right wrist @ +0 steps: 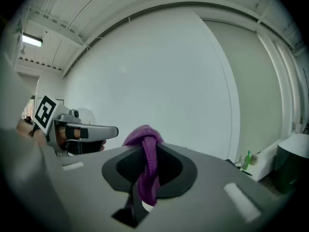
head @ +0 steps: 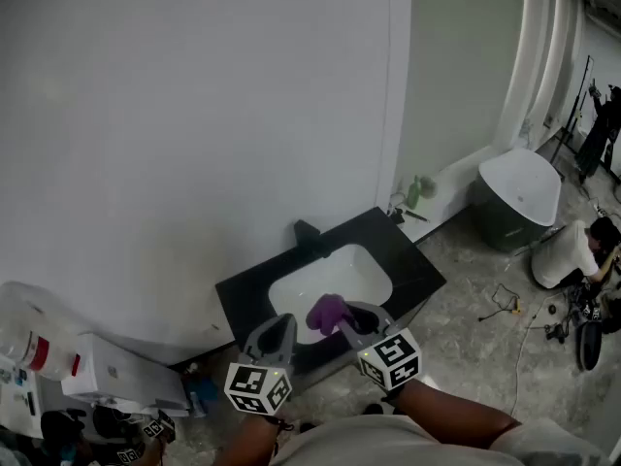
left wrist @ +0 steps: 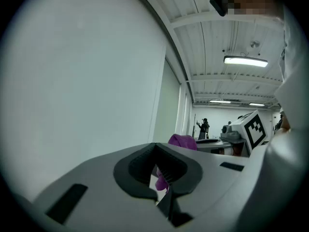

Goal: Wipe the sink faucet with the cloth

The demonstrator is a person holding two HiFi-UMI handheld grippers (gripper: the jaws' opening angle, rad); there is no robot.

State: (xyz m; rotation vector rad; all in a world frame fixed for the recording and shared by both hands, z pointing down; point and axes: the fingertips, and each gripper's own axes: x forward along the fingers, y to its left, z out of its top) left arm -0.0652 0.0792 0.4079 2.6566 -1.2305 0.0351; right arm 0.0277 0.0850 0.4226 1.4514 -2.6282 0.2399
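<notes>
A white sink (head: 291, 294) is set in a black counter (head: 412, 260), with a short black faucet (head: 307, 231) at its back edge by the wall. My right gripper (head: 351, 316) hovers over the basin's front, shut on a bunched purple cloth (head: 328, 311). In the right gripper view the cloth (right wrist: 146, 166) hangs pinched between the jaws of the right gripper (right wrist: 147, 173). My left gripper (head: 277, 336) is just left of it, above the counter's front edge. In its own view the left gripper (left wrist: 157, 172) has its jaws together and holds nothing; the cloth (left wrist: 182, 140) shows beyond them.
A green bottle (head: 414, 192) stands on a ledge right of the counter. A white freestanding tub (head: 519, 197) and a person (head: 582, 250) are further right, with cables on the floor. White boxes (head: 116, 372) sit low left. A plain wall rises directly behind the sink.
</notes>
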